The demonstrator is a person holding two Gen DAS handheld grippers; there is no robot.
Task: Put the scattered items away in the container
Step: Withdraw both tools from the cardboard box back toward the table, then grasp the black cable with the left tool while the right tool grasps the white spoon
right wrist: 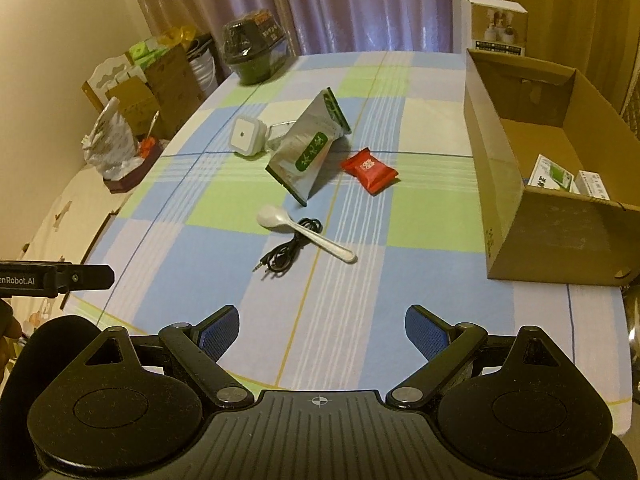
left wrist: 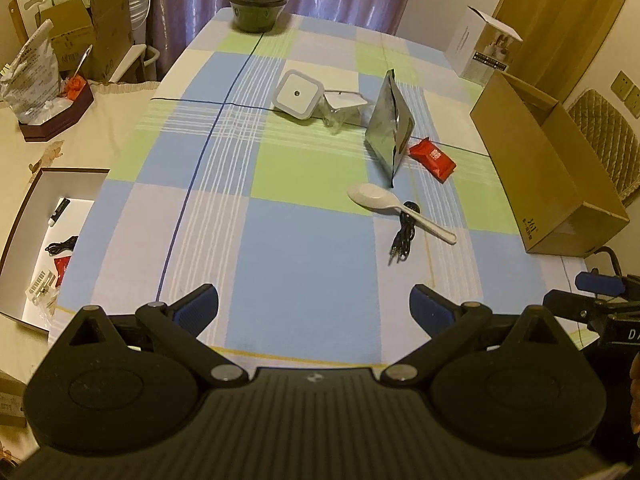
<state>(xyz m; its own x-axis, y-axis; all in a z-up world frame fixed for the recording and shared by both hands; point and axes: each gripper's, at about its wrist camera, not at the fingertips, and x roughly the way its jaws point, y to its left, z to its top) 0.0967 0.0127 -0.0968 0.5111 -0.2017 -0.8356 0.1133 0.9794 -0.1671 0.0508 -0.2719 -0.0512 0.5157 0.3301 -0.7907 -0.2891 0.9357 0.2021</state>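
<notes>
Counter (right wrist: 248,280) with checked cloth fills both views. Cardboard box (right wrist: 556,236), the container, sits at right of the right wrist view, open on top, a couple of small white cartons (right wrist: 560,178) already inside. So the task is started, mostly not done.

Still loose at centre frame: silver pouch (right wrist: 308,152) propped up, white square gadget (right wrist: 246,136) upper left of it, clear plastic piece (left wrist: 342,106) between those two, red packet (right wrist: 370,170) just right of the pouch, white spoon (right wrist: 304,234) below, black cable (right wrist: 290,252) lying across the spoon's handle.

Left gripper (left wrist: 316,306) and right gripper (right wrist: 322,330) hover at bottom of frame, jaws spread wide, holding nothing. Six items left by my count.
</notes>
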